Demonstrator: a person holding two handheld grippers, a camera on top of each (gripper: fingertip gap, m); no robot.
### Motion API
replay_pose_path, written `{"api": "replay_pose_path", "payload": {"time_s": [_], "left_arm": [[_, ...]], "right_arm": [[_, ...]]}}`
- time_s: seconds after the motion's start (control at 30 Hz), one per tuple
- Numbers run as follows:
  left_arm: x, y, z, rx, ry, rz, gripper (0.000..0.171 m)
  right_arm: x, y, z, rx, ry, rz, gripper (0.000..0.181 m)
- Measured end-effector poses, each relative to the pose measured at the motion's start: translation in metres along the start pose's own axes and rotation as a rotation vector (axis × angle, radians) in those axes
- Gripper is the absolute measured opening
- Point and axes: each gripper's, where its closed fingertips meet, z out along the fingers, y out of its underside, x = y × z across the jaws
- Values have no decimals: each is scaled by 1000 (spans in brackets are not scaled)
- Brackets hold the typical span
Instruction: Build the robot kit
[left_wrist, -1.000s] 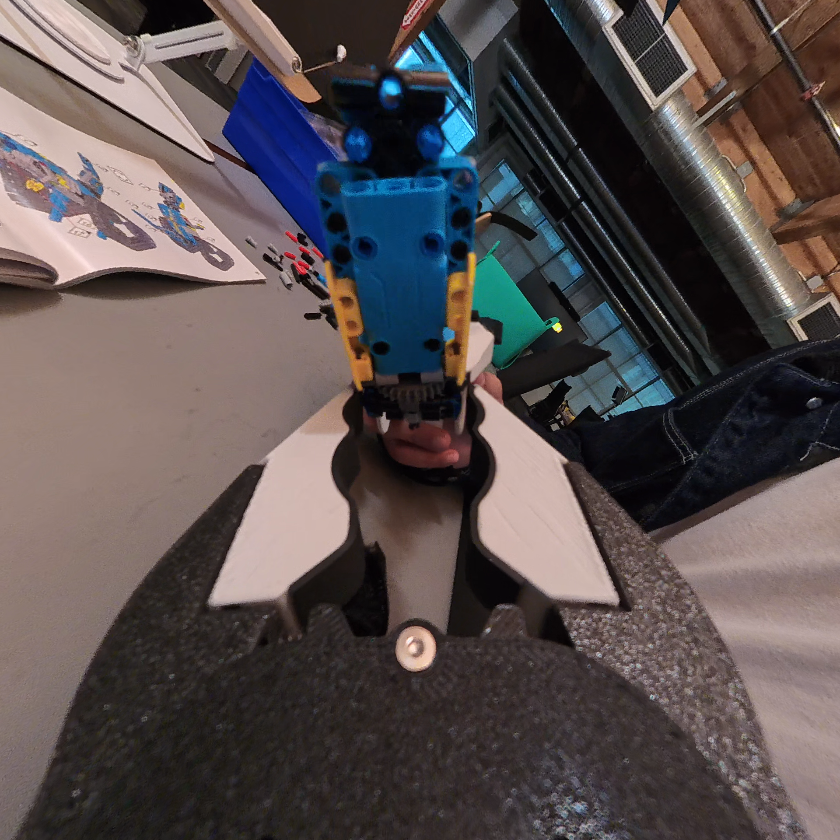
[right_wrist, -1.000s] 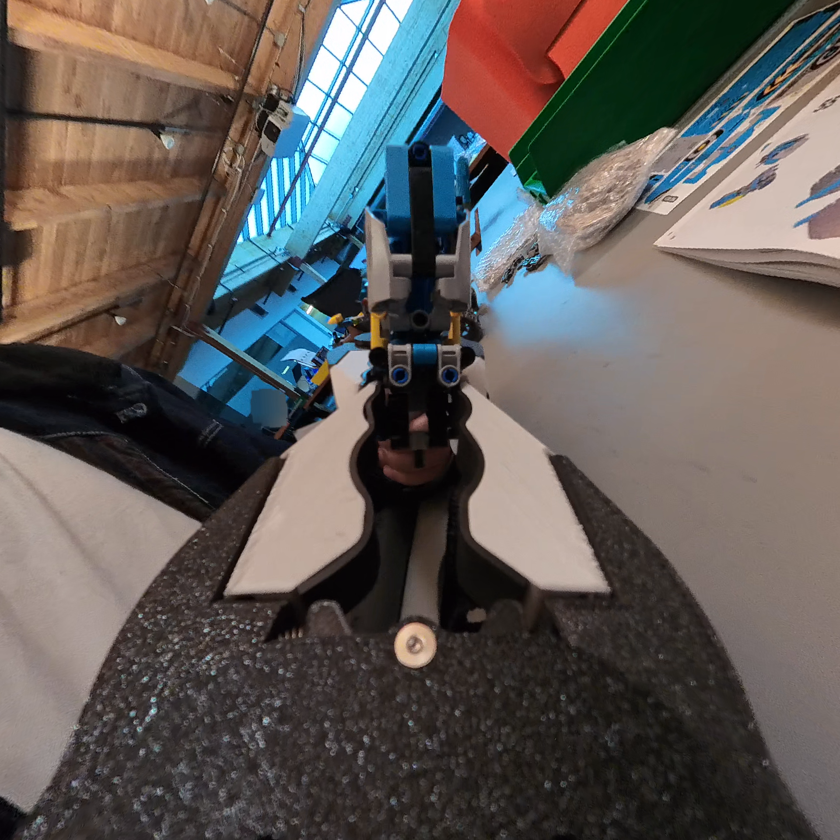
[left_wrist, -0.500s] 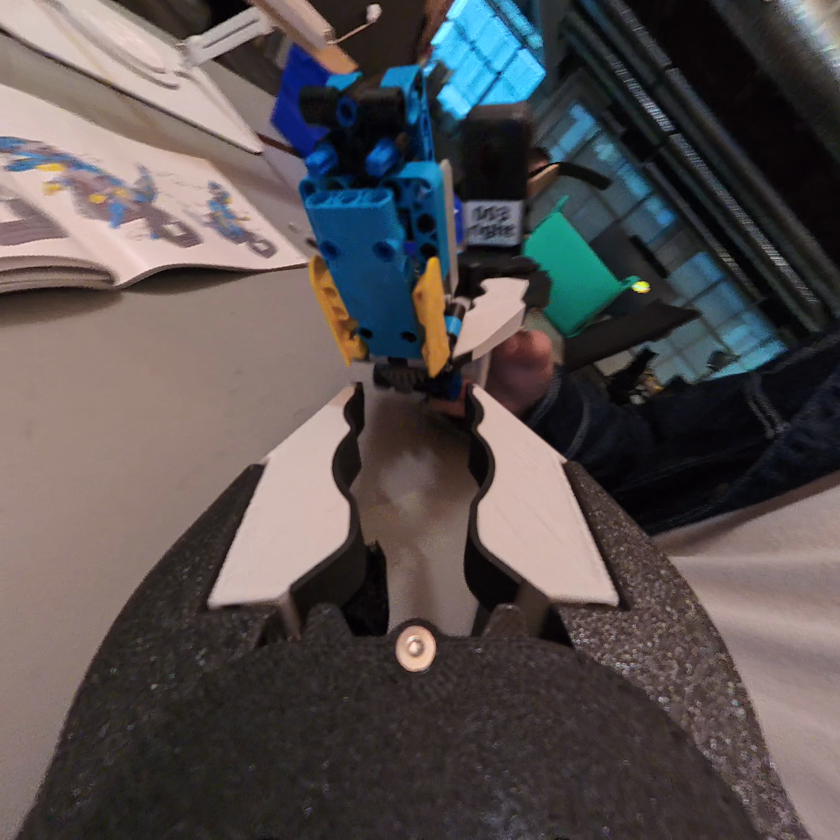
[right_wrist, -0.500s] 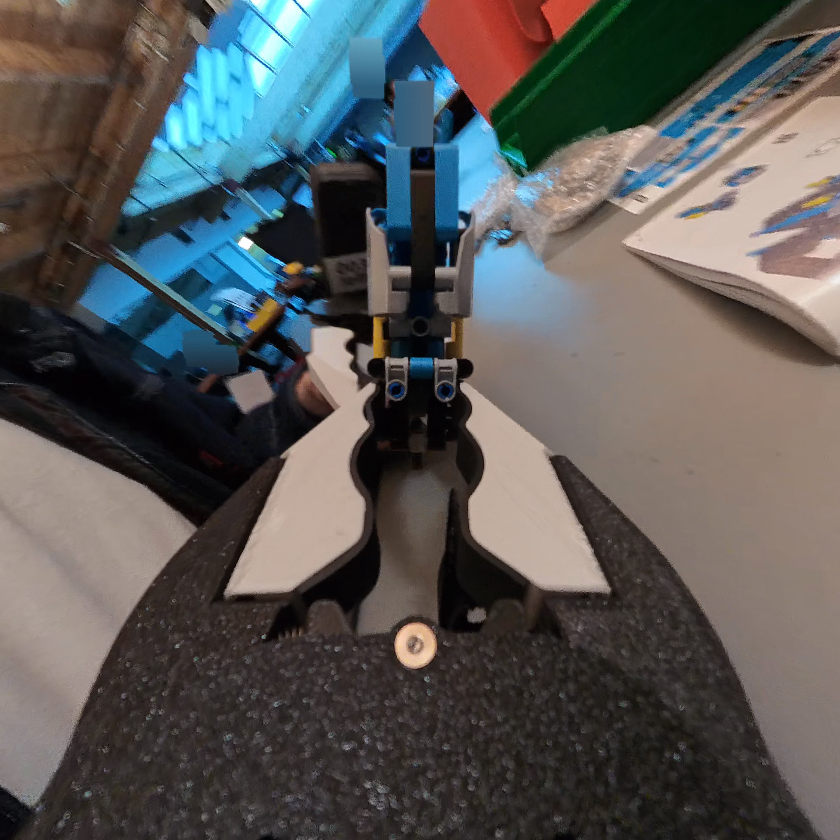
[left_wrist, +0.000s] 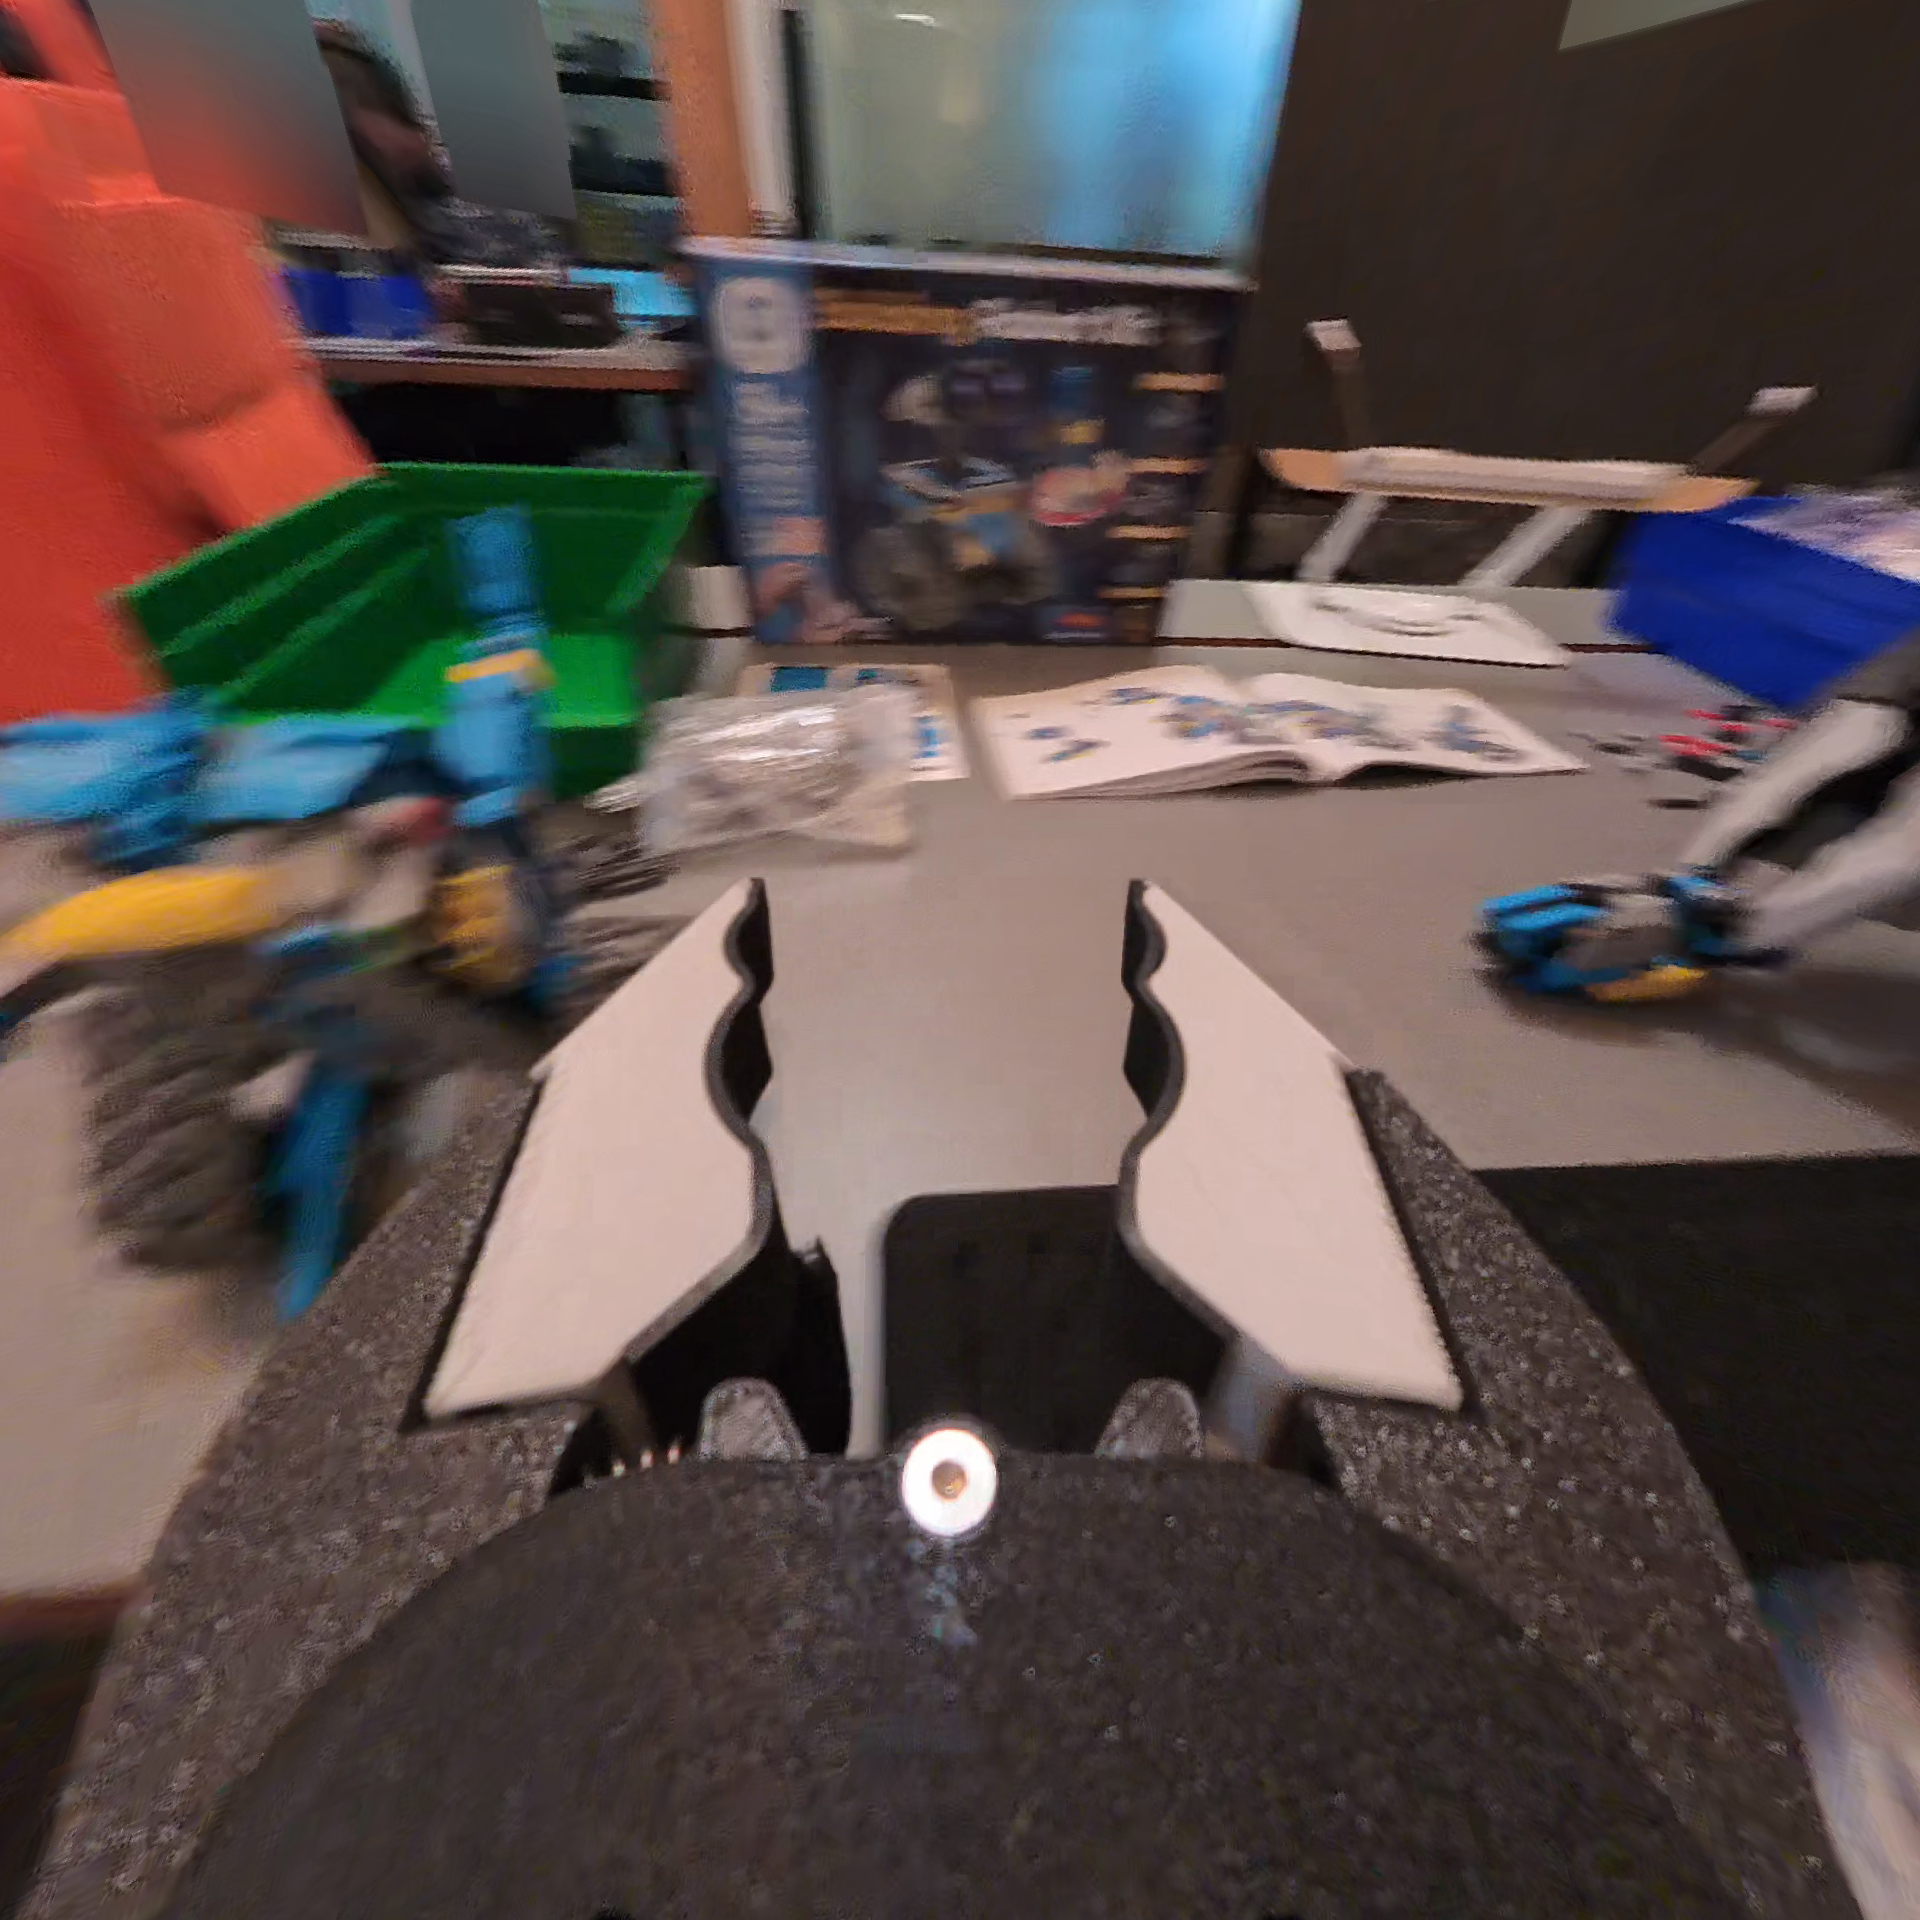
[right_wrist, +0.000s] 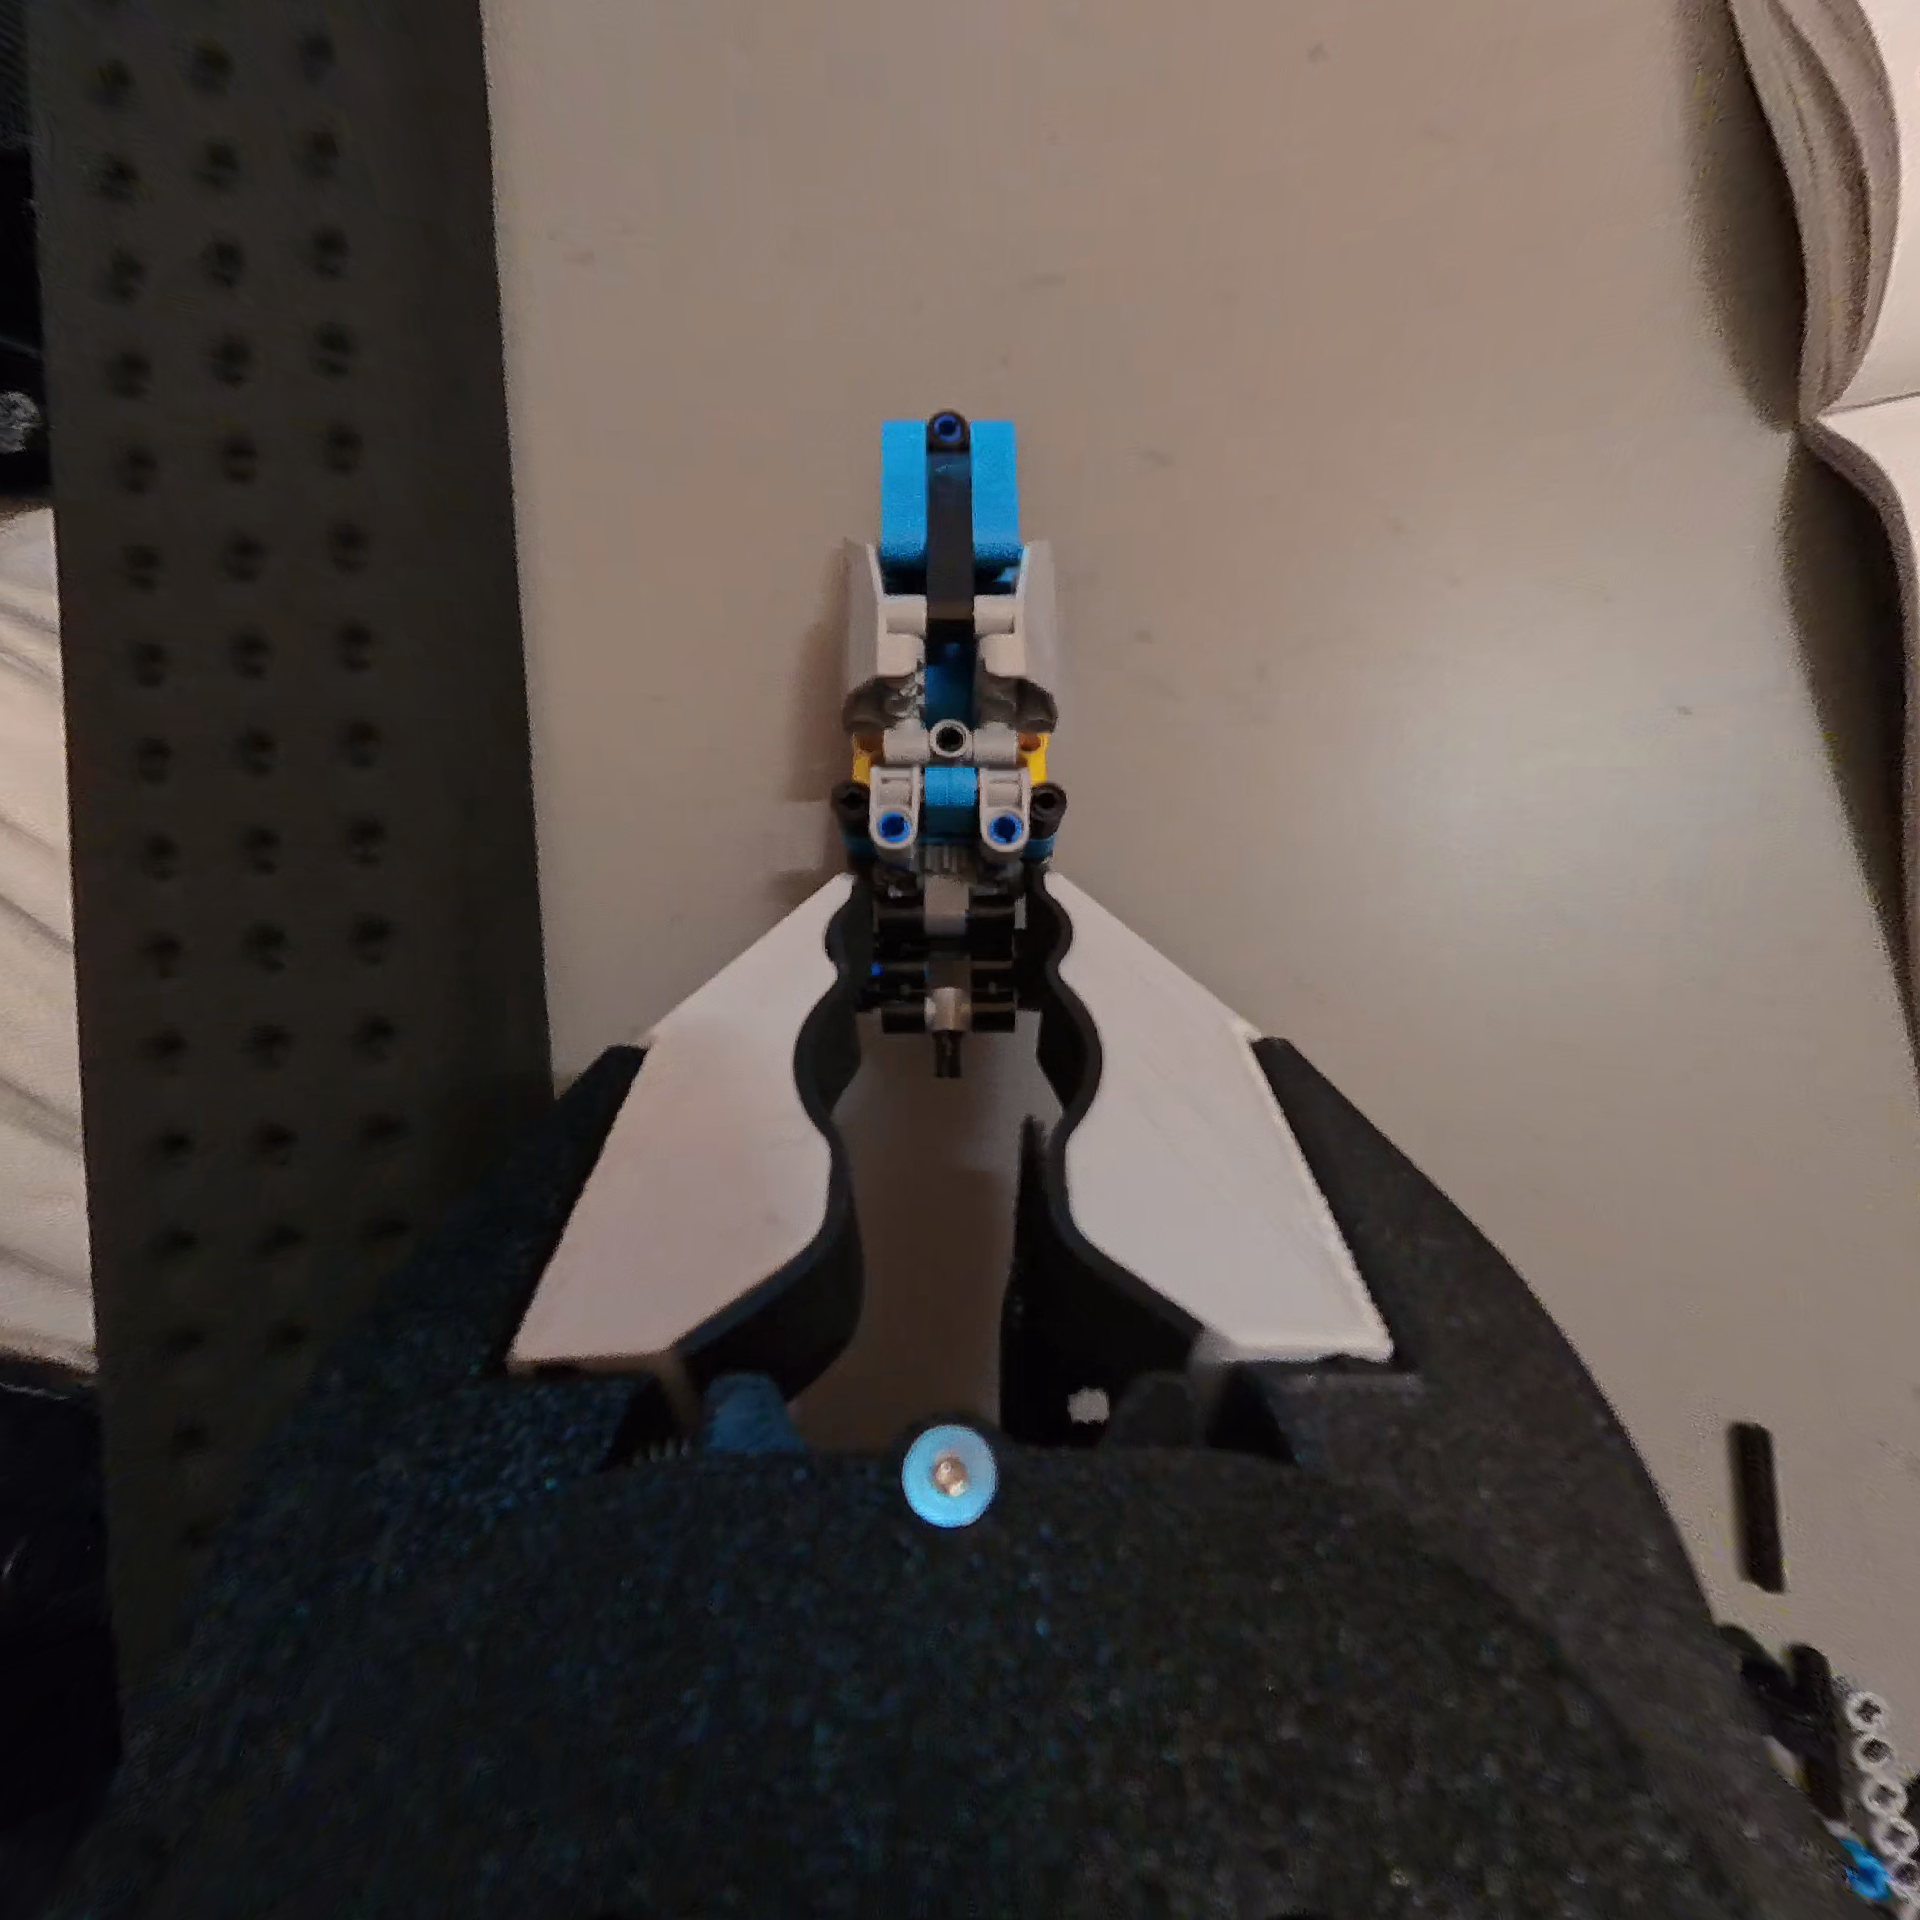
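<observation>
My left gripper (left_wrist: 945, 904) is open and empty, held over the grey table (left_wrist: 945, 1039). A large blue, yellow and grey brick model (left_wrist: 260, 935) stands blurred just to its left. My right gripper (right_wrist: 945, 894) is shut on a small blue, grey and yellow brick assembly (right_wrist: 945, 644) and points it down at the table top. In the left wrist view the right gripper (left_wrist: 1745, 894) shows at the far right, with the assembly (left_wrist: 1590, 940) low on the table.
A green bin (left_wrist: 395, 613), an orange bin (left_wrist: 125, 395), a clear bag of parts (left_wrist: 779, 769), an open booklet (left_wrist: 1247, 727), a picture box (left_wrist: 987, 468) and a blue bin (left_wrist: 1766, 613) line the back. A black perforated strip (right_wrist: 281, 623) lies left of the right gripper. There is about 35 cm between the tips of the two grippers.
My left gripper has let go of the brick assembly, opened and swung away to face across the table. My right gripper keeps the assembly and has turned down toward the table.
</observation>
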Motion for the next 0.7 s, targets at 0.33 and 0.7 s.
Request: {"api": "replay_pose_path", "payload": {"time_s": [0.33,0.7], "left_arm": [[-112,61,-2,-7,-209,-274,110],[-147,19,25,104,-242,-164,89]], "right_arm": [[-11,-20,-3,64,-32,20,50],[-12,-330,104,409,-452,149,81]]}}
